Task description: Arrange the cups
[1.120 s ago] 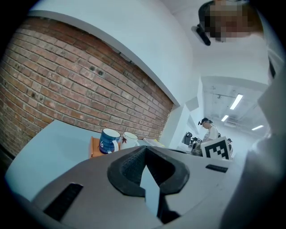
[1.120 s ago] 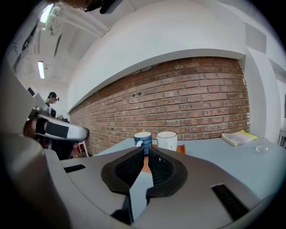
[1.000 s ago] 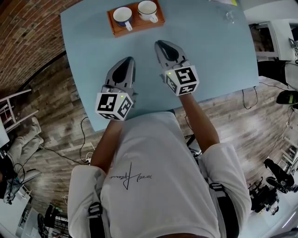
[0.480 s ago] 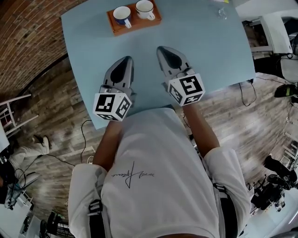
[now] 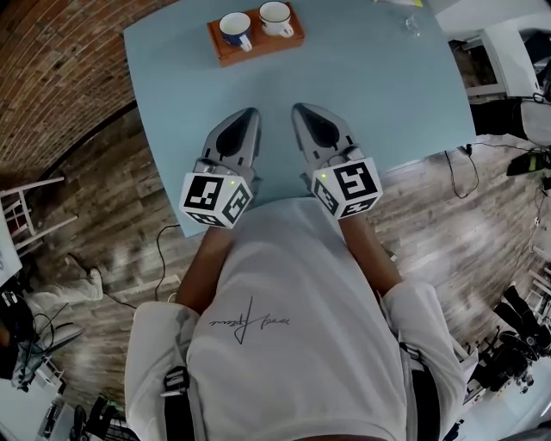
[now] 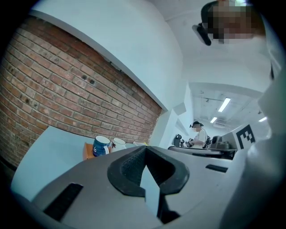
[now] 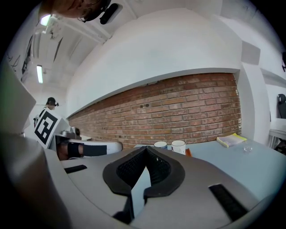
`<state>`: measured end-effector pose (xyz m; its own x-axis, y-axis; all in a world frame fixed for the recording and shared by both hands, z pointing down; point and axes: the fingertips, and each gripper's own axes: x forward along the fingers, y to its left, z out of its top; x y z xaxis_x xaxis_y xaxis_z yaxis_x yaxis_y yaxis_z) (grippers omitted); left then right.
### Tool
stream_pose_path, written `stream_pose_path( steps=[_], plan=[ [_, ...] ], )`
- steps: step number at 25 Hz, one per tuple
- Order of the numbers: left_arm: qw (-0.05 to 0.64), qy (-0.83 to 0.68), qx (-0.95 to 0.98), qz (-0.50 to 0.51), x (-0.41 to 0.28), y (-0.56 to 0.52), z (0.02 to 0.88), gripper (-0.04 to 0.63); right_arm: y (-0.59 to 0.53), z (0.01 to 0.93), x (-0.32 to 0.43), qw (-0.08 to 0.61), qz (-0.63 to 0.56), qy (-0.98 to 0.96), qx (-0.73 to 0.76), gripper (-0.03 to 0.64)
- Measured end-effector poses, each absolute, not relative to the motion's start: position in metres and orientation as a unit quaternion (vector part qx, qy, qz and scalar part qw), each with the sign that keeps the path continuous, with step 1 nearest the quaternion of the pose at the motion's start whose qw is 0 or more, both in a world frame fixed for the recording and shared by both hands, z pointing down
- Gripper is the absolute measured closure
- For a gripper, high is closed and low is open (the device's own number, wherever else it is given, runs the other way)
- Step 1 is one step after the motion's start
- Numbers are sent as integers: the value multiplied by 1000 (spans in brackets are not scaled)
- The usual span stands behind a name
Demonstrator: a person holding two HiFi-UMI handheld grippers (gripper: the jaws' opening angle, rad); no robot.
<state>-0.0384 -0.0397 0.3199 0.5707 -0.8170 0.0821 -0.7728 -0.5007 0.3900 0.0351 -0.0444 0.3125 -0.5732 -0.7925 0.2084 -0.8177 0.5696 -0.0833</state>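
Two cups stand side by side on an orange wooden tray (image 5: 258, 45) at the far side of the light blue table (image 5: 387, 86): a blue cup (image 5: 234, 27) at the left and a white cup (image 5: 275, 15) at the right. They show small in the left gripper view as the blue cup (image 6: 101, 146) and white cup (image 6: 118, 144), and in the right gripper view as the blue cup (image 7: 160, 145) and white cup (image 7: 178, 146). My left gripper (image 5: 248, 118) and right gripper (image 5: 300, 112) hover side by side over the table's near part, well short of the tray. Both are shut and hold nothing.
A small clear glass (image 5: 412, 24) and a yellow pad (image 7: 231, 140) sit at the table's far right corner. A brick wall (image 5: 52, 77) runs along the left. Chairs, cables and gear (image 5: 516, 336) crowd the wooden floor around the table.
Both grippers have drawn closer together and slightly toward me. The head view has shifted, so the tray sits higher and further right in the picture.
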Motion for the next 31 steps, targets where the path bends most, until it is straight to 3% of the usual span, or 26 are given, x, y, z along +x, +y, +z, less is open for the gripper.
stream_pose_path(
  steps=[31],
  plan=[
    [175,-462,868,-45,-39,-46,311,588,-46,307,30,61,102,-895,429,598]
  ],
)
